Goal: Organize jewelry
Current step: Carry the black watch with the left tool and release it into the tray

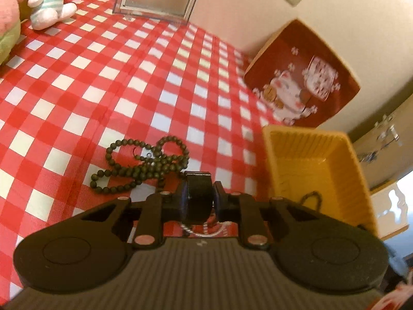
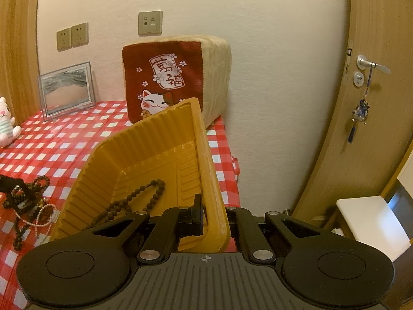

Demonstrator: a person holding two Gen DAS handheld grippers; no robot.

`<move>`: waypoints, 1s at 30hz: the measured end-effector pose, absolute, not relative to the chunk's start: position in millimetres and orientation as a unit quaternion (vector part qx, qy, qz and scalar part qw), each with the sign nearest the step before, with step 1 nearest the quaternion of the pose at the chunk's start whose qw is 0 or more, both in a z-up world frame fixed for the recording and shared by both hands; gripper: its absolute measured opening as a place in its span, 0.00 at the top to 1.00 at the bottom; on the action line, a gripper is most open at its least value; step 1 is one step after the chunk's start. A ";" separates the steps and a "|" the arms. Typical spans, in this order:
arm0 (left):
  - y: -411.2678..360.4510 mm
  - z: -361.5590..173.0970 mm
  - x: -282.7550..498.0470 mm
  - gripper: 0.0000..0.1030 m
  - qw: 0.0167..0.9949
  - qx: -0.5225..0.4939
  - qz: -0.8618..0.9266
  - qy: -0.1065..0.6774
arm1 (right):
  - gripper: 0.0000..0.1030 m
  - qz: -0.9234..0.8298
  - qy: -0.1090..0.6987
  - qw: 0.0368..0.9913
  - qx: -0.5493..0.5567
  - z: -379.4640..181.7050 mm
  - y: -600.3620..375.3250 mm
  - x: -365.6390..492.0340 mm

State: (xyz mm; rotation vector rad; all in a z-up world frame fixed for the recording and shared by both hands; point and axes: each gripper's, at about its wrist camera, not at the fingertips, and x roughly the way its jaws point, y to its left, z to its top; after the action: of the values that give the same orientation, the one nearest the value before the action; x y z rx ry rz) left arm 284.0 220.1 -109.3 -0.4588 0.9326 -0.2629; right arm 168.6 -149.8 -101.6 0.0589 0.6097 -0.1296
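I've got the yellow tray [image 2: 144, 160] tipped up off the checked tablecloth [image 2: 64, 139], and one string of brown beads [image 2: 134, 199] lies on its floor. My right gripper [image 2: 214, 217] is clamped on the tray's near rim, one finger inside the wall, the other outside. On the left wrist view, my left gripper [image 1: 200, 196] sits nearly closed around a black band [image 1: 198, 193], with a pale pearl chain [image 1: 206, 228] hanging under it. A dark bead necklace [image 1: 144, 162] lies in loops on the cloth just ahead, beside the tray.
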 end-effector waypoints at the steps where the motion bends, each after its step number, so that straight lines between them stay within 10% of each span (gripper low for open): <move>1: 221.2 -107.1 282.4 0.85 0.860 -0.225 -0.126 0.441 | 0.95 -0.063 0.300 0.951 0.029 -101.6 -149.8 168.4; 3: 222.7 -102.7 278.9 1.00 0.861 -0.231 -0.130 0.434 | 0.95 -0.063 0.300 0.951 0.029 -101.6 -149.5 168.2; 11: 224.7 -76.5 266.6 1.00 0.877 -0.198 -0.144 0.413 | 0.95 -0.061 0.298 0.952 0.032 -102.3 -149.4 166.7; 16: 192.2 -87.6 256.0 0.83 0.889 -0.057 -0.148 0.429 | 0.95 -0.060 0.300 0.952 0.034 -102.8 -149.1 165.5; 30: 144.4 -137.2 270.6 0.81 0.874 0.142 -0.154 0.439 | 0.95 -0.059 0.301 0.951 0.034 -103.0 -147.5 165.2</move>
State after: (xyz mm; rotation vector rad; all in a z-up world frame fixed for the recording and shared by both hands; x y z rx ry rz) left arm 270.6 144.4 -137.2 0.2967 0.9174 -0.3222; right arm 165.2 -147.5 -103.0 0.0692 0.6118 -0.1205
